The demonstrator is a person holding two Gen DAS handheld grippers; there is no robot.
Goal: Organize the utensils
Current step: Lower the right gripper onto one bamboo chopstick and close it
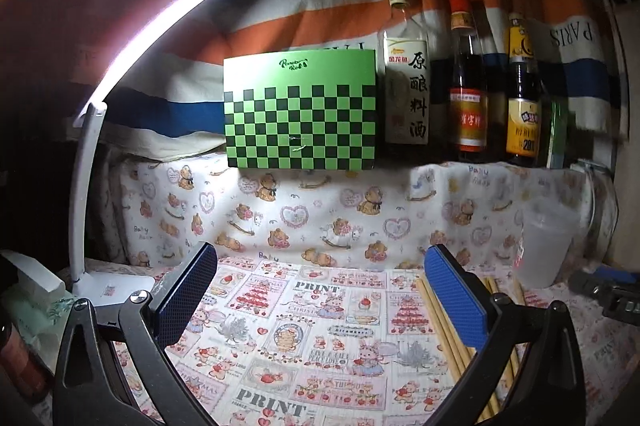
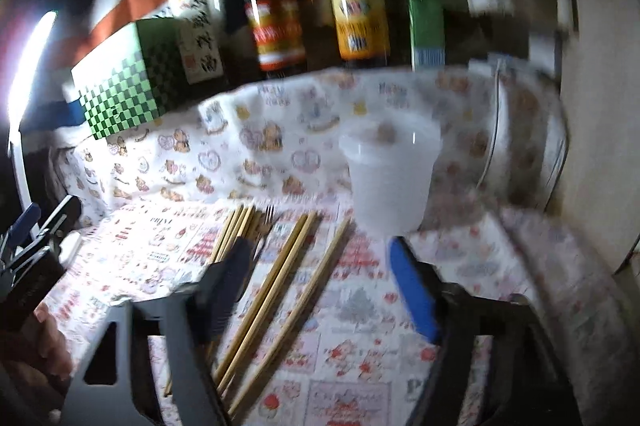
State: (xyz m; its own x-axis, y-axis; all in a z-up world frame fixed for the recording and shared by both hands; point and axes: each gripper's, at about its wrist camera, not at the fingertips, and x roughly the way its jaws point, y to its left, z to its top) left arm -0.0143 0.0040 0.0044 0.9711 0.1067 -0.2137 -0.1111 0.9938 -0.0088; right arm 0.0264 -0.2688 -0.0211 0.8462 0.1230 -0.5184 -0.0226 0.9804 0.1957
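Left gripper [image 1: 320,290] fingers apart, nothing between them. Right gripper [image 2: 320,286] fingers apart above loose chopsticks [image 2: 276,282] on cloth [image 1: 312,346] printed "PRINT". Translucent cup [image 2: 390,174] just beyond. Farther back, bottle [image 1: 406,82] labelled "原酿料酒"; hanging fabric [image 1: 572,34] reads "PARIS", reversed.

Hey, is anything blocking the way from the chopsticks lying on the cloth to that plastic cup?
Nothing visible does. The chopsticks lie flat on the printed cloth just in front of the translucent cup, with only bare cloth between. The right tongs hover open above them, gripping nothing.
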